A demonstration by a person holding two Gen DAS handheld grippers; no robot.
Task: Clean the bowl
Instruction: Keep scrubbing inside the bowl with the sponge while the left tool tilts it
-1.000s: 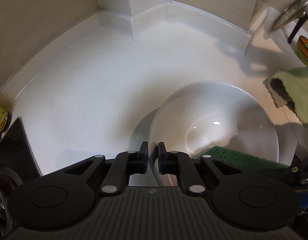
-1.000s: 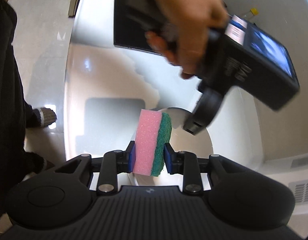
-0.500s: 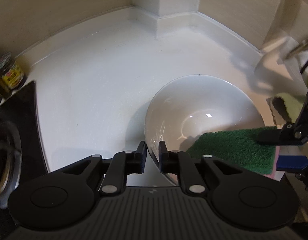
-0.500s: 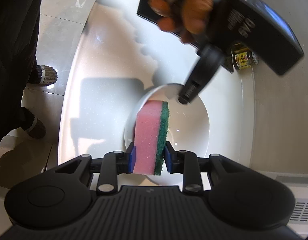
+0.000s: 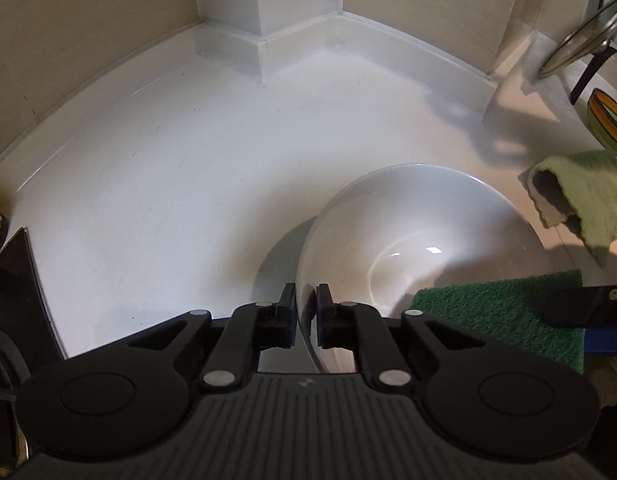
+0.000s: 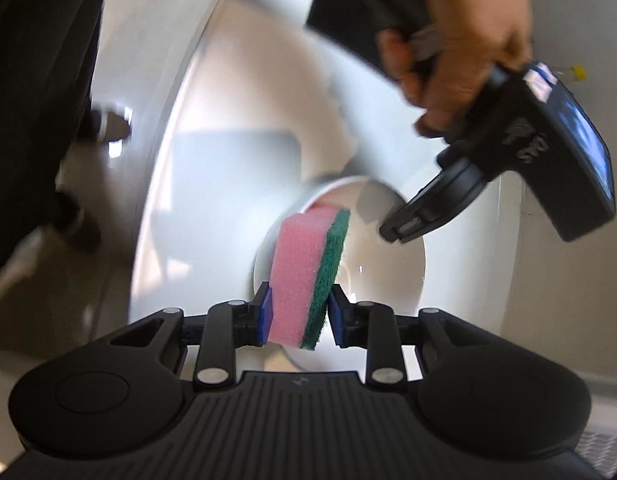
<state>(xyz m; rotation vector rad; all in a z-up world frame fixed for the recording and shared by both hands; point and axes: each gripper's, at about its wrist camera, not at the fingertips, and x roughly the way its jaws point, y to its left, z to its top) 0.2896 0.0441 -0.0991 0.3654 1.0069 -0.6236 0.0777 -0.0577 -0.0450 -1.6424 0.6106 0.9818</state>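
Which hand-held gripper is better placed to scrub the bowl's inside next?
Right. The right hand-held gripper is shut on the sponge above the bowl; the left hand-held gripper is clamped on the rim, steadying it.

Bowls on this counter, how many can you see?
2: the white bowl pinched at its rim by the left gripper, and a striped bowl at the far right edge. Others may be hidden.

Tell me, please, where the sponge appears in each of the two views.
Left wrist: sponge at lower right, green side showing, over the near rim of the white bowl.
Right wrist: sponge at centre, between the right gripper pads.
Shared landmark: the white bowl.
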